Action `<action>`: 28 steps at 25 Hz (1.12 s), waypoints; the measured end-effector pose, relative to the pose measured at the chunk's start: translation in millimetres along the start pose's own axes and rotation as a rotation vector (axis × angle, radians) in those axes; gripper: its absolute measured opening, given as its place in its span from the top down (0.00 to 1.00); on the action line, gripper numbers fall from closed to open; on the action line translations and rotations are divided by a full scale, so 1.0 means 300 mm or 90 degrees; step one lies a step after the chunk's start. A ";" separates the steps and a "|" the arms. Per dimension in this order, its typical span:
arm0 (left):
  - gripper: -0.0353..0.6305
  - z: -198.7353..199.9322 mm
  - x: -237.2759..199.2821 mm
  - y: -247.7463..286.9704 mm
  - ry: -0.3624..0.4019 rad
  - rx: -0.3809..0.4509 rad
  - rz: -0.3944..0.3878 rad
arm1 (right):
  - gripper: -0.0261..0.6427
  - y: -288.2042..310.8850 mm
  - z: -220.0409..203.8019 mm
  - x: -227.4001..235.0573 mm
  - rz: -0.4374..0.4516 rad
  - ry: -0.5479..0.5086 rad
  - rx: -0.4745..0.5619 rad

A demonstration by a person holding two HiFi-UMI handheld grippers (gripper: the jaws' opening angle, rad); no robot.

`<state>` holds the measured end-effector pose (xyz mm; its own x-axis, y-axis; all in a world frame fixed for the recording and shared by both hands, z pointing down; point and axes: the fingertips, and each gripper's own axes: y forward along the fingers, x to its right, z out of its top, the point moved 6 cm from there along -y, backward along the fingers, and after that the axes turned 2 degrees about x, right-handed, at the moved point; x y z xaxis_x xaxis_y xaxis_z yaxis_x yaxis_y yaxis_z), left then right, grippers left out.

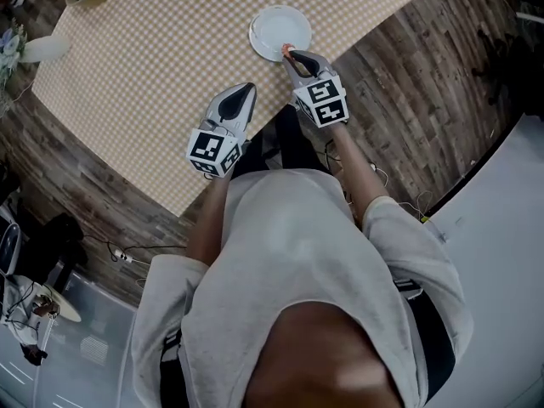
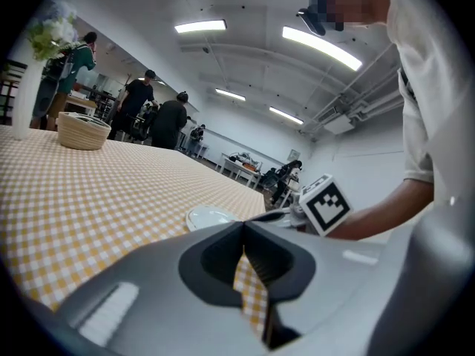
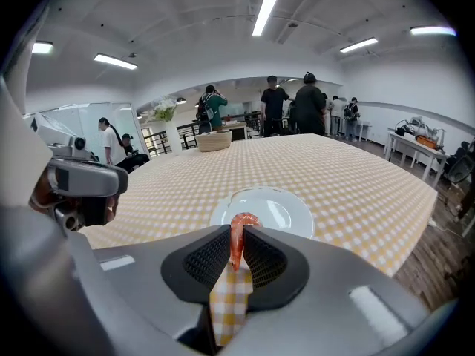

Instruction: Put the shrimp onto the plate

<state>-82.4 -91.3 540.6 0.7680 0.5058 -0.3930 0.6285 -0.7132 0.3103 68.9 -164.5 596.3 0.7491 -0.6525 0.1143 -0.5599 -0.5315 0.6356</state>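
The right gripper [image 1: 290, 54] had its jaws nearly closed, pinching the shrimp [image 3: 237, 237] between the ribbed pads. The shrimp stood on end in the grip, its curled pink top poking up above the jaw tips. It hung just over the near rim of the white plate [image 3: 280, 211], not yet over the middle. The left gripper [image 1: 246, 89] hovered beside it above the checked tablecloth [image 1: 161, 58], jaws together with nothing in them.

From where I stood, the main risk looked to be a release too early. With the shrimp so close to the rim, opening the jaws there could have let it catch the edge and tip off onto the cloth. Carrying it further over the plate first seemed the safer course.

The grip itself was a second worry. Only a thin slice of the shrimp sat between the pads, and it looked slick and curved, so a jolt or a quick tilt might have let it slide out early. It could just as easily have stuck to one ribbed pad when the jaws parted and ridden back off the plate.

Coming down too hard could also have nudged the plate, which looked light and lay loose on the cloth.
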 end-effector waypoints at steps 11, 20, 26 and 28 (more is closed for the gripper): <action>0.93 -0.021 -0.042 -0.063 -0.020 0.012 0.031 | 0.88 0.144 0.055 0.062 -0.011 -0.032 -0.047; 0.93 -0.010 -0.062 -0.065 -0.026 0.018 0.032 | 0.88 0.183 0.044 0.060 -0.029 -0.073 -0.096; 0.93 -0.012 -0.069 -0.061 -0.030 0.019 0.033 | 0.88 0.195 0.037 0.056 -0.034 -0.110 -0.116; 0.93 -0.011 -0.072 -0.060 -0.032 0.020 0.034 | 0.88 0.197 0.039 0.056 -0.033 -0.108 -0.117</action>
<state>-110.0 -87.8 546.3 0.7923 0.4429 -0.4197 0.5827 -0.7533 0.3049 44.4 -213.1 626.8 0.6965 -0.7163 -0.0422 -0.4367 -0.4698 0.7672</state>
